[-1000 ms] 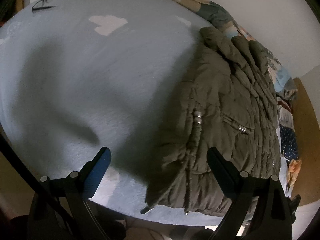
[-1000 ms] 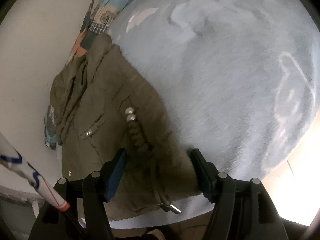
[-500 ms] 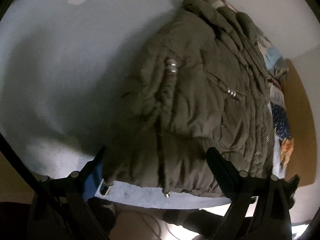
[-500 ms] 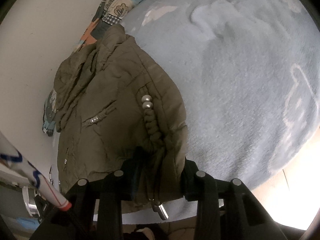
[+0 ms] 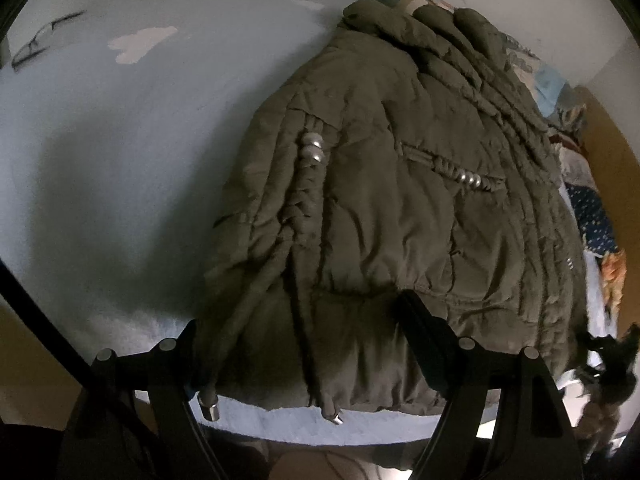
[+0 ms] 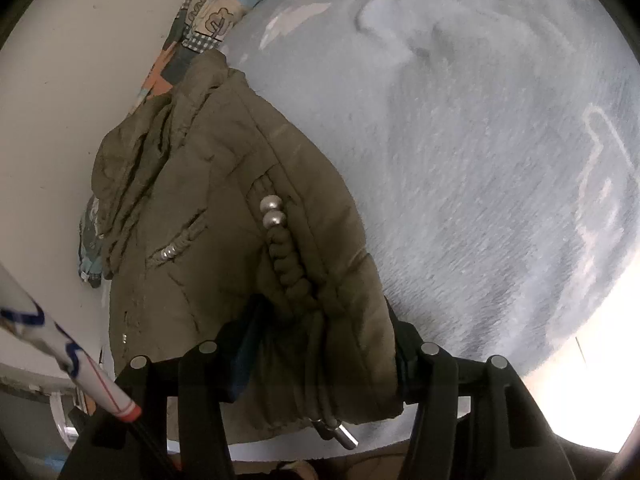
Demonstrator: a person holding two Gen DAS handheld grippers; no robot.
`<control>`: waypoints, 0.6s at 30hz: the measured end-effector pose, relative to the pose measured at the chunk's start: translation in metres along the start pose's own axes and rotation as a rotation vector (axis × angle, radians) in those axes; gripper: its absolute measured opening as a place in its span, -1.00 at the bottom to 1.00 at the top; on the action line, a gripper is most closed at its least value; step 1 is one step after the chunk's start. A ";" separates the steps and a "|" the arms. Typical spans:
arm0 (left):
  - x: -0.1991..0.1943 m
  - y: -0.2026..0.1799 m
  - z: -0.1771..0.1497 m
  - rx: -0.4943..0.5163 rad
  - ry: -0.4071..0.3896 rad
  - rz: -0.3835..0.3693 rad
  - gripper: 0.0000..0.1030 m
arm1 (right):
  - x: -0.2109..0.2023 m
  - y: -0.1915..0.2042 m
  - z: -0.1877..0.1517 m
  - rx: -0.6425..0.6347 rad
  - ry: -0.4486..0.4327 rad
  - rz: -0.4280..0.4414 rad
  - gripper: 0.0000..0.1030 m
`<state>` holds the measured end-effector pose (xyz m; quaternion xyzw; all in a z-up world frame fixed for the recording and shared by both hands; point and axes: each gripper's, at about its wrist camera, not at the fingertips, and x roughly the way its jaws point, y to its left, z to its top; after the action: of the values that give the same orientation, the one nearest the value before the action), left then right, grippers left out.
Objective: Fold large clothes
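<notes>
While both of your tools straddle the hem, the olive jacket (image 5: pixel 400 208) lies on the blue bed (image 5: pixel 120 160).
Left tool (image 5: pixel 300 344): jaws closing, hem between, pad contact unclear. Right tool (image 6: pixel 320 336): jaws just reopened, hem corner between them at lower centre; grip uncertain.

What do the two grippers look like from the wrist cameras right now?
Both are matte black two-finger tools. The left gripper has angular, wedge-shaped fingers with round silver-grey pins on the bars behind them and a blue pad showing inside one finger. The right gripper looks the same: black fingers, blue inner pad, round pins. No cables or sleeves show.
</notes>
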<state>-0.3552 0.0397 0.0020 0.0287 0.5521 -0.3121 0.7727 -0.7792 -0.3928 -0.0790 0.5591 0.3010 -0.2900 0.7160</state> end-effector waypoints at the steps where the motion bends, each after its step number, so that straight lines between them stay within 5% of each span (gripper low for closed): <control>1: -0.001 -0.002 0.000 0.012 -0.013 0.010 0.58 | -0.001 0.001 0.000 -0.005 -0.002 0.006 -0.14; 3: 0.000 -0.008 0.000 0.035 -0.036 0.031 0.58 | -0.006 0.007 -0.002 -0.036 -0.019 0.031 -0.37; 7: 0.003 -0.022 -0.002 0.117 -0.075 0.121 0.62 | -0.005 0.019 -0.005 -0.117 -0.038 -0.021 -0.41; 12: 0.005 -0.033 -0.007 0.217 -0.121 0.220 0.68 | 0.003 0.009 -0.008 -0.087 -0.053 -0.030 -0.18; 18: 0.005 -0.032 -0.008 0.231 -0.137 0.247 0.78 | 0.003 0.006 -0.008 -0.078 -0.062 -0.019 -0.15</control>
<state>-0.3772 0.0144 0.0042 0.1632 0.4508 -0.2773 0.8326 -0.7738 -0.3839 -0.0792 0.5188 0.2947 -0.3020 0.7435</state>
